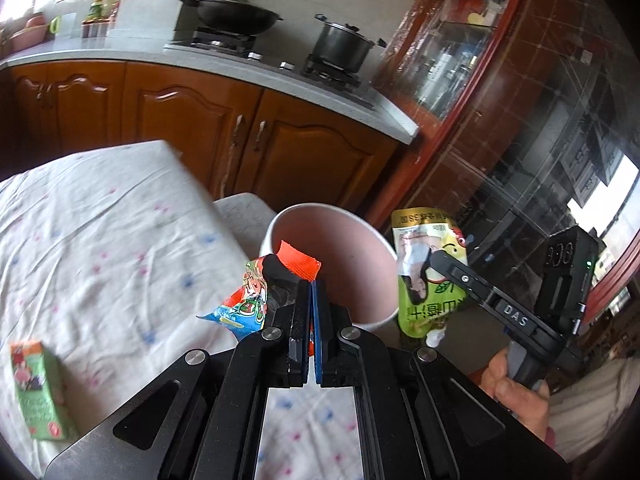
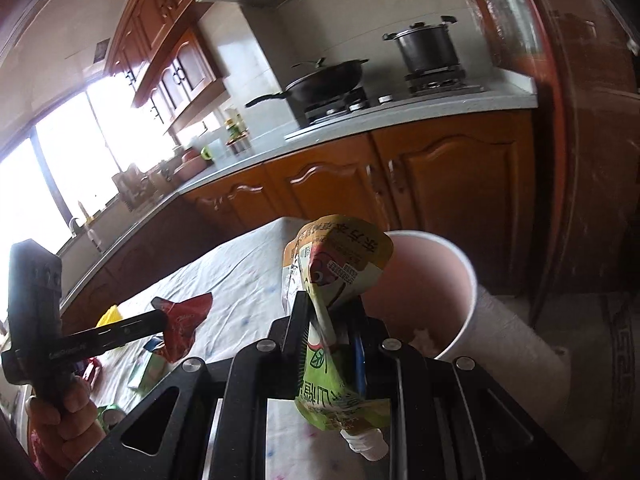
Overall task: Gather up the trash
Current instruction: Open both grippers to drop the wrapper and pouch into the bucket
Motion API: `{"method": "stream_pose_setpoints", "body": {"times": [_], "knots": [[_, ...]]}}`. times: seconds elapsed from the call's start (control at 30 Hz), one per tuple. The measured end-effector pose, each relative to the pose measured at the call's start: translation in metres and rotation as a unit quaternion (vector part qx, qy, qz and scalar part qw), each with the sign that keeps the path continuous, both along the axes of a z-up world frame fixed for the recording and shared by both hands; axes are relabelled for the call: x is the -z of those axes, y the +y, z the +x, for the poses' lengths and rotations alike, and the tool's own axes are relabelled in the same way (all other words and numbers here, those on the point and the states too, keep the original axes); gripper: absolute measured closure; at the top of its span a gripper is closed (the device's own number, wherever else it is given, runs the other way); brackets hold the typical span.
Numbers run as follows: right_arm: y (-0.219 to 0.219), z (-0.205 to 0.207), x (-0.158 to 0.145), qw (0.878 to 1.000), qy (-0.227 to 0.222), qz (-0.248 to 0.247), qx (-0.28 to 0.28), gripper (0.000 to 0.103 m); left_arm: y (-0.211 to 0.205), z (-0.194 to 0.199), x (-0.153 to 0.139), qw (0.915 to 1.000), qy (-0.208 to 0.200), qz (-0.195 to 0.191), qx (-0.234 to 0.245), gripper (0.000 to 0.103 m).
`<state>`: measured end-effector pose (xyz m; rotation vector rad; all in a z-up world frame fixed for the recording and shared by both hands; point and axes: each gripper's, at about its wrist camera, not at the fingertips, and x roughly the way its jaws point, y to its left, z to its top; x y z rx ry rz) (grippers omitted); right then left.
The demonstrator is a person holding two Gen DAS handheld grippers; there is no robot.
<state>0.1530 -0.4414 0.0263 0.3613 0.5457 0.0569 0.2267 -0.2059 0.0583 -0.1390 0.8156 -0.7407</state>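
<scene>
My left gripper [image 1: 311, 285] is shut on a red and blue snack wrapper [image 1: 256, 294] and holds it at the near rim of a pale pink trash bin [image 1: 340, 248] beside the table. My right gripper [image 2: 328, 312] is shut on a green and yellow drink pouch [image 2: 340, 276], spout cap hanging down, just left of the bin [image 2: 424, 296]. In the left wrist view the pouch [image 1: 424, 276] hangs at the bin's right side, held by the right gripper [image 1: 430, 258]. In the right wrist view the left gripper [image 2: 162, 318] holds the wrapper [image 2: 184, 320] over the table.
A table with a white dotted cloth [image 1: 100, 232] holds a green juice carton [image 1: 40, 392]; more small packets [image 2: 148, 372] lie on it. Wooden kitchen cabinets [image 1: 192, 120] with a wok [image 1: 236, 12] and pot [image 1: 344, 44] stand behind. A dark glass cabinet [image 1: 540, 120] is at right.
</scene>
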Motion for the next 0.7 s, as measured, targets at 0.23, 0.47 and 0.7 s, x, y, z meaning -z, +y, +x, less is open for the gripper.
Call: {"method": "stream_pose_setpoints", "body": {"times": [0.23,0.47,0.7], "knots": [[-0.020,0.022,-0.002,1.000,0.012,0.000,0.026,0.084,-0.041,0.019,0.000,0.9996,0.006,0.007,0.025,0.103],[-0.029,0.045,0.000,0.998,0.048,-0.023,0.042,0.084,-0.072,0.045,0.013,0.9987,0.031,0.017,0.036,0.102],[-0.035,0.071,0.011,0.995,0.085,-0.034,0.044,0.084,-0.095,0.062,0.032,0.9973,0.051,0.037,0.037,0.102]]}}
